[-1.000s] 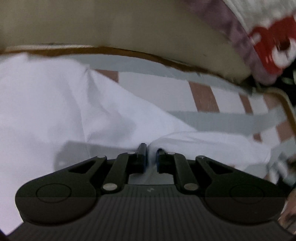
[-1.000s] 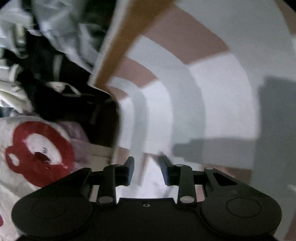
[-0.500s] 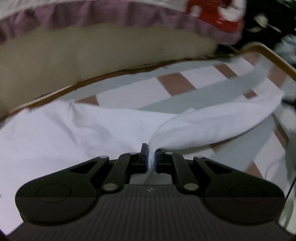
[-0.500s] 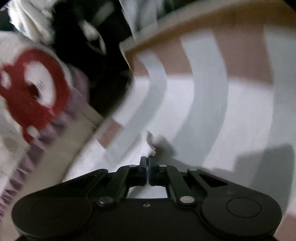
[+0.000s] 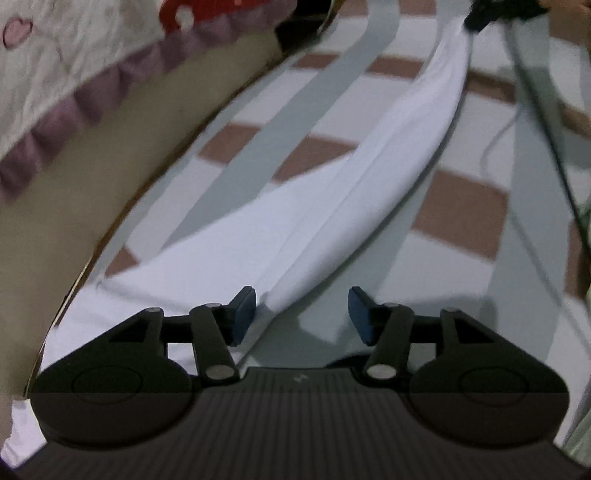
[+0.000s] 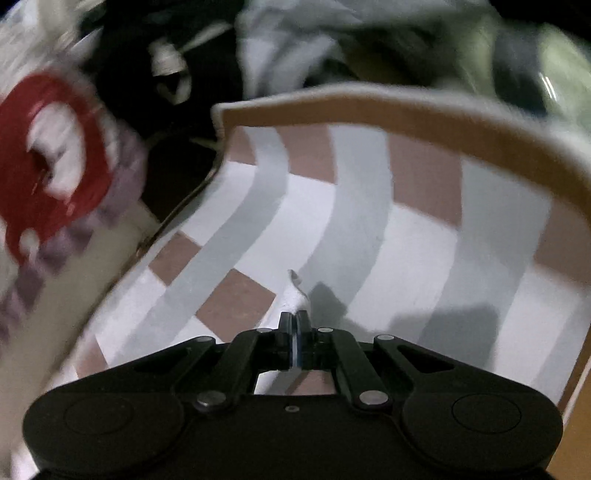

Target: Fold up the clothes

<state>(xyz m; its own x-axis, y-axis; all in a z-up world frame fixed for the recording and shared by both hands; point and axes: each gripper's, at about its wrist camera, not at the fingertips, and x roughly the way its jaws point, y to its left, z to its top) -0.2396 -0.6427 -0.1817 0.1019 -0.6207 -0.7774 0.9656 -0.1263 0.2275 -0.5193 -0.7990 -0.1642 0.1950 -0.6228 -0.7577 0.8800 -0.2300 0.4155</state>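
While the white garment [image 5: 388,155] is stretched above the checked sheet [image 5: 458,206] — one end clenched in the right hand-held gripper [image 6: 294,325], the left hand-held gripper [image 5: 302,314] released — sagging could be caused, spoiling the fold.

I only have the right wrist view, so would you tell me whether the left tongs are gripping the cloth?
Observer: No, the left tongs are open; the cloth runs between their fingers unpinched.
Operator: Where does it go from there?
Observer: It stretches as one long band up to the right tongs, which pinch its far end.
Operator: Is anything else near that band?
Observer: A thin white cable lies on the sheet to its right.
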